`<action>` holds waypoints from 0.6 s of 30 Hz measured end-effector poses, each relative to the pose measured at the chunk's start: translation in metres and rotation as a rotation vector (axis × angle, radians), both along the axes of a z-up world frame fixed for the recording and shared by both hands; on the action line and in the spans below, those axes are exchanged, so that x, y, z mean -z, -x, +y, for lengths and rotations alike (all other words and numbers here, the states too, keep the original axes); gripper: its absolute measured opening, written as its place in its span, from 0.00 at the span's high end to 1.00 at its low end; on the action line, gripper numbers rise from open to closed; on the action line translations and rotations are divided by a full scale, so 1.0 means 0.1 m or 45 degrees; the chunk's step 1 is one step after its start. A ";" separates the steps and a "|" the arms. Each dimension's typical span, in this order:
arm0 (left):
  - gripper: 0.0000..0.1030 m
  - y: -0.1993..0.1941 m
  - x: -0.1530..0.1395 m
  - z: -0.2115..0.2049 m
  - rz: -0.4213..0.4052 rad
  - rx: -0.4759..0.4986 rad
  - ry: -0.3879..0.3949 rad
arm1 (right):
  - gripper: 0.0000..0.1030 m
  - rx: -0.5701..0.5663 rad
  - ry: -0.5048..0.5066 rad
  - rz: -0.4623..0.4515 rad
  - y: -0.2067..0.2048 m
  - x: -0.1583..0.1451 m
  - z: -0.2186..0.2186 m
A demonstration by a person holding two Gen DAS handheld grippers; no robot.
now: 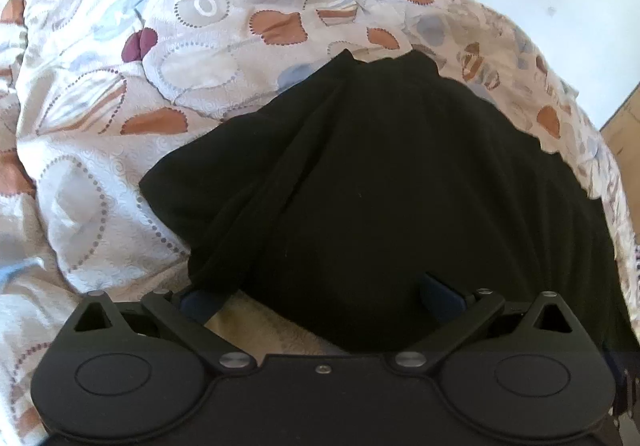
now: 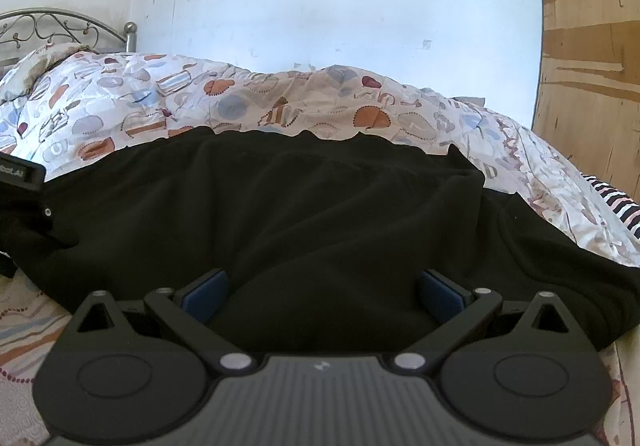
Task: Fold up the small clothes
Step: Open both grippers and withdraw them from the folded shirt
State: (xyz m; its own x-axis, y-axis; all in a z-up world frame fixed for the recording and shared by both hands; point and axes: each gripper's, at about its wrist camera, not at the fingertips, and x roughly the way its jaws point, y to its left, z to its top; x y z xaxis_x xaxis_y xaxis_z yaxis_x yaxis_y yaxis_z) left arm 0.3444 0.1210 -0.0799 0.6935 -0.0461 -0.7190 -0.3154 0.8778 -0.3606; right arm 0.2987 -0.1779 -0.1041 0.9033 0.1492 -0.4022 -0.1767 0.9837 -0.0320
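Clearly, both tools were spread wide at the near edge of the black garment (image 1: 380,186), which lay flat but rumpled on a patterned quilt (image 1: 120,94) covering the bed. The left gripper (image 1: 320,296) had its blue pads (image 1: 442,296) parted, the dark cloth lying between them and draping over the left pad, with nothing pinched. The right gripper (image 2: 322,298) stood likewise released, its pads (image 2: 206,296) on either side of the fabric's near hem (cloth between, none clamped). Behind the bed rose a pale, marked wall (image 2: 340,6), a metal headboard (image 2: 60,26) at far left, and a wooden panel (image 2: 592,46) on the right.
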 end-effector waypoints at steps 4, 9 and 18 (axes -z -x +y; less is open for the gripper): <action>0.01 0.10 0.09 0.06 -0.093 -0.008 0.056 | 0.00 -0.001 -0.003 -0.001 0.00 0.00 0.00; 0.01 0.32 0.14 0.14 -0.262 -0.030 0.152 | 0.00 -0.002 -0.014 -0.002 0.00 0.01 -0.01; 0.02 0.17 0.17 0.19 -0.267 -0.065 0.202 | 0.00 -0.003 -0.024 -0.003 0.01 0.01 -0.02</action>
State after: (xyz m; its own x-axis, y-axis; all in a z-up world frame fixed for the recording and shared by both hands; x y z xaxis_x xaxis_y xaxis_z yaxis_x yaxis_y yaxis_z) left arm 0.3275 0.1401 -0.0973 0.8308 -0.1075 -0.5461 -0.2620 0.7901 -0.5542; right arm 0.2982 -0.1801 -0.1054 0.9038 0.1590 -0.3973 -0.1793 0.9837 -0.0141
